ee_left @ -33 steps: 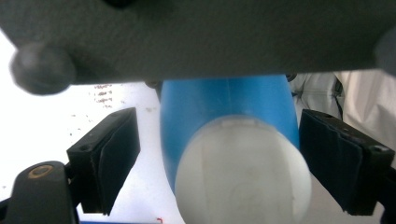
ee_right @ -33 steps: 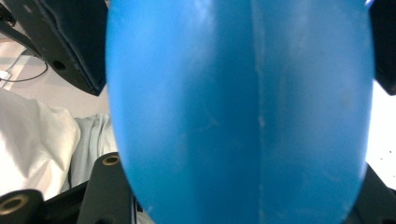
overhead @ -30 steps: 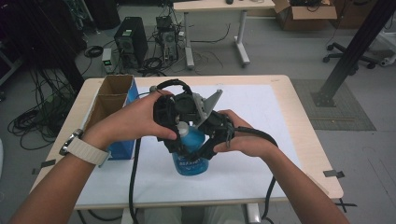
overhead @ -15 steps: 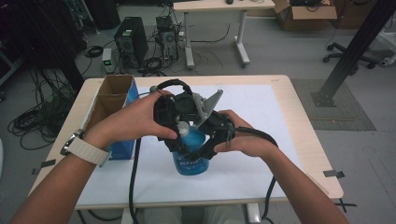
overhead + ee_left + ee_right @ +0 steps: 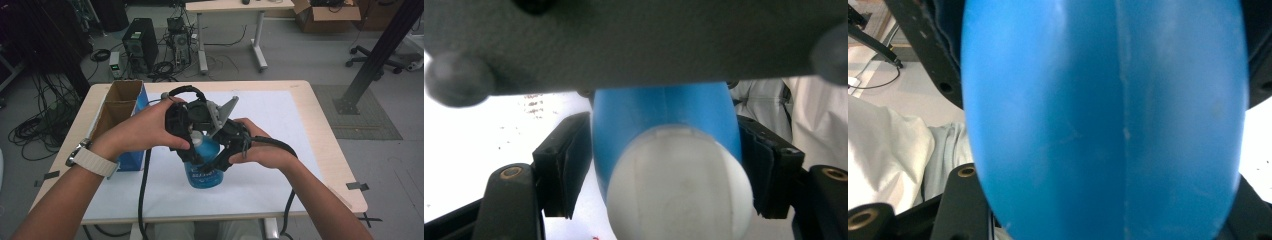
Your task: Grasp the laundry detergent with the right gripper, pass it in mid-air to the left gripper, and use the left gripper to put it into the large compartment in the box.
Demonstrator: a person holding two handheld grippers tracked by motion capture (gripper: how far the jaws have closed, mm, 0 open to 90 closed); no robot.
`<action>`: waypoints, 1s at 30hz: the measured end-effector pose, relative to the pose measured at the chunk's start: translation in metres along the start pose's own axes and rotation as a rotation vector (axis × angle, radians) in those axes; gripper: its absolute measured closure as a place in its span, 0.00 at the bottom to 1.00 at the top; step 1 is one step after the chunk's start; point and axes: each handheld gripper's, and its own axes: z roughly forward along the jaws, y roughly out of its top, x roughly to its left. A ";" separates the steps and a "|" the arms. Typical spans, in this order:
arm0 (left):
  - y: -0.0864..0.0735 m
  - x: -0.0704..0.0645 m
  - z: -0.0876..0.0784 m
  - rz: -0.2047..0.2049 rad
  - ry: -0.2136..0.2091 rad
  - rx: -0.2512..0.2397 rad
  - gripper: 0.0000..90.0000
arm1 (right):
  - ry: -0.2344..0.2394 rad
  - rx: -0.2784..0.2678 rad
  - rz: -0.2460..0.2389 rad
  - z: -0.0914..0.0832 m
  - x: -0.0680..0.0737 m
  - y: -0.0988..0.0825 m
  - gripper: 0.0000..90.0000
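Note:
A blue bottle (image 5: 202, 172) with a white cap (image 5: 196, 138) stands upright on the white sheet near the table's front. My right gripper (image 5: 220, 156) is shut on its body from the right; in the right gripper view the blue wall (image 5: 1108, 120) sits between the jaws. My left gripper (image 5: 189, 142) comes in from the left at the top of the bottle. Its jaws have just been closing. In the left gripper view the pads (image 5: 569, 165) lie against both sides of the blue shoulder (image 5: 664, 110), with the white cap (image 5: 679, 190) in front.
An open cardboard box (image 5: 120, 107) with a blue side stands at the table's left edge. A white sheet (image 5: 280, 110) covers most of the wooden table (image 5: 325, 145). Black cables (image 5: 142, 195) trail from both grippers over the front edge.

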 end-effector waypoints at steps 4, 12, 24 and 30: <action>0.000 0.000 0.000 0.002 0.001 0.001 0.36 | 0.000 -0.001 0.001 0.000 0.000 0.000 0.48; 0.001 -0.001 0.001 0.009 0.000 0.002 0.40 | -0.002 -0.001 0.002 0.000 0.000 -0.001 0.48; 0.002 -0.002 0.001 0.003 0.016 0.019 0.41 | -0.003 -0.003 0.010 0.001 0.001 -0.003 0.48; 0.004 -0.004 0.002 -0.021 0.039 0.042 0.42 | -0.007 -0.004 0.020 0.002 0.002 -0.004 0.46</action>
